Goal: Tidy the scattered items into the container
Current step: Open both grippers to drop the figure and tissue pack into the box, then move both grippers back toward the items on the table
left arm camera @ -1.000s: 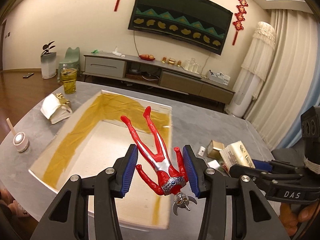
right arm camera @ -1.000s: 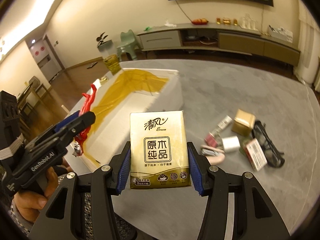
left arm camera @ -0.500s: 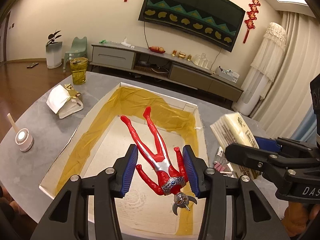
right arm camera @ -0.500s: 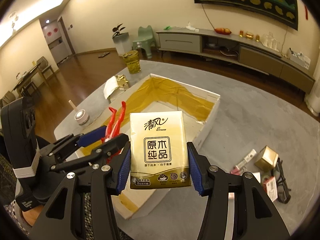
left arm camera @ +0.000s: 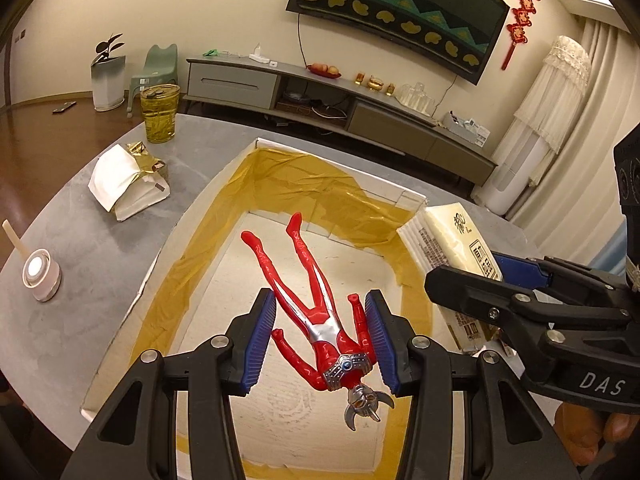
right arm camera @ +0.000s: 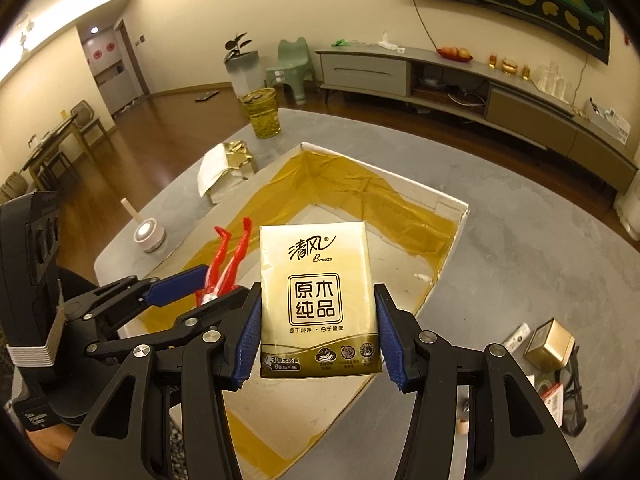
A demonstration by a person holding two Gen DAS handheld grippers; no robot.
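Observation:
My left gripper [left arm camera: 320,340] is shut on a red and silver toy figure [left arm camera: 316,320], head toward the camera, legs pointing away, held above the inside of the white box [left arm camera: 168,240] lined with yellow tape. My right gripper [right arm camera: 316,336] is shut on a gold tissue pack [right arm camera: 316,300], held upright over the box [right arm camera: 452,216] near its right wall. In the left wrist view the tissue pack [left arm camera: 452,256] and the right gripper come in from the right. In the right wrist view the figure's legs [right arm camera: 228,256] stick up from the left gripper at left.
On the grey table [left arm camera: 100,248], left of the box, lie a white and gold bag [left arm camera: 128,184], a small round white device [left arm camera: 40,276] and a yellow glass jar [left arm camera: 160,112]. Right of the box sit a gold cube [right arm camera: 548,344], black glasses [right arm camera: 576,392] and several small packets.
Both grippers have moved over the box, which now lies right under the figure. The tissue pack has come in from the right to above the box's right side. Both grips are unchanged.

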